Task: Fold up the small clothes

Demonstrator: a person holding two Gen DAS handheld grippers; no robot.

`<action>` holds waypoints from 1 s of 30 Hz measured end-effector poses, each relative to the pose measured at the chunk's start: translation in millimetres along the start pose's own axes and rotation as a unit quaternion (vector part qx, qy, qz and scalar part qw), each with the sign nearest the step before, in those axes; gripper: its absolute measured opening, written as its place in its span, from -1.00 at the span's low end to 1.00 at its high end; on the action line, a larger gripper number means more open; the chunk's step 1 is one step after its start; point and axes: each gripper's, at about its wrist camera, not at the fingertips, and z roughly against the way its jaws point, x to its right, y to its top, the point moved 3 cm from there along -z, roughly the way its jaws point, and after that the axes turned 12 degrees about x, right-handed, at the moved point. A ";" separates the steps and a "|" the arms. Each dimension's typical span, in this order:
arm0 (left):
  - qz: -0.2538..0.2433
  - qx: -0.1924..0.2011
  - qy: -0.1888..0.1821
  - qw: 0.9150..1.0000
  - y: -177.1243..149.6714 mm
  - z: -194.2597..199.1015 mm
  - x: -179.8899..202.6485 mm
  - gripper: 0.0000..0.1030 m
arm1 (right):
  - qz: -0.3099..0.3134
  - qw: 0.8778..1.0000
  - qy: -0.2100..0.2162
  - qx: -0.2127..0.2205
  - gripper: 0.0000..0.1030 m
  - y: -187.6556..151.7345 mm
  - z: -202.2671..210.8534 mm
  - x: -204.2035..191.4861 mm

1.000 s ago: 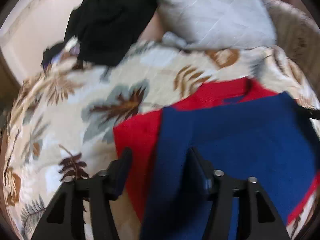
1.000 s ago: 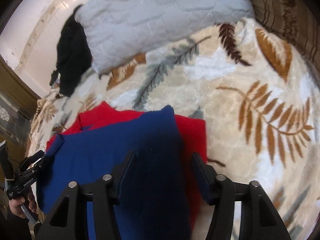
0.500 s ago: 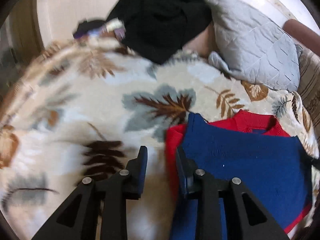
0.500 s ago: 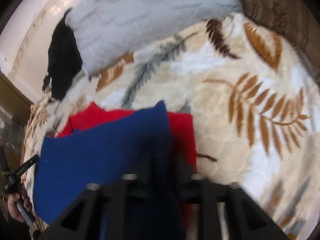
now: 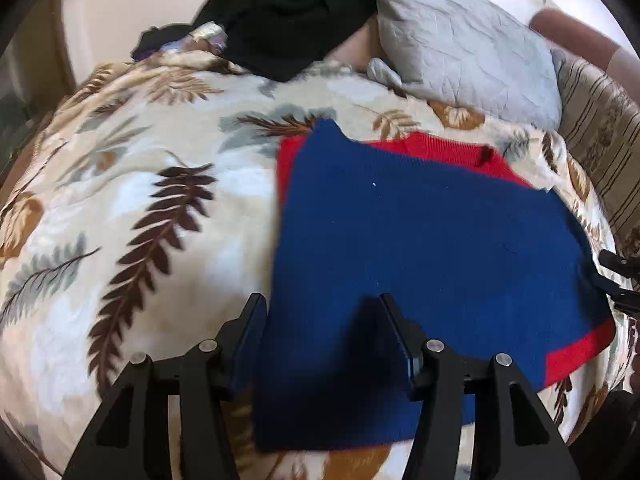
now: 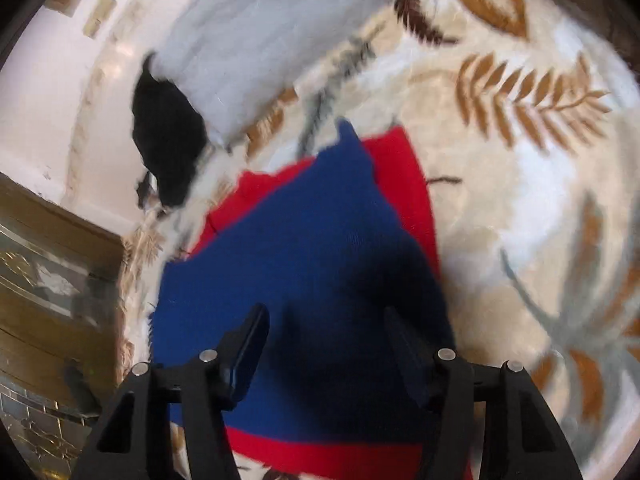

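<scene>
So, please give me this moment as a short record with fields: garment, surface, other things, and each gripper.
garment: blue and red sweater, lying flat
surface: leaf-print blanket
other things: grey pillow, black clothing
left gripper: open, over the sweater's near edge
right gripper: open, above the blue part

The leaf-print blanket [image 5: 140, 200] lies bare to the left of the blue-and-red garment [image 5: 420, 248], giving open passage there. At the far edge, a black clothing pile [image 5: 288, 12] and a grey quilted pillow [image 5: 460, 48] block access. A striped backrest [image 5: 600, 128] bounds the right side.
</scene>
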 end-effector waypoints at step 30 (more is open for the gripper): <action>-0.001 0.000 0.023 1.000 -42.0 5.2 -15.0 0.44 | -0.056 0.998 -0.014 -0.006 0.51 -69.4 23.3 13.6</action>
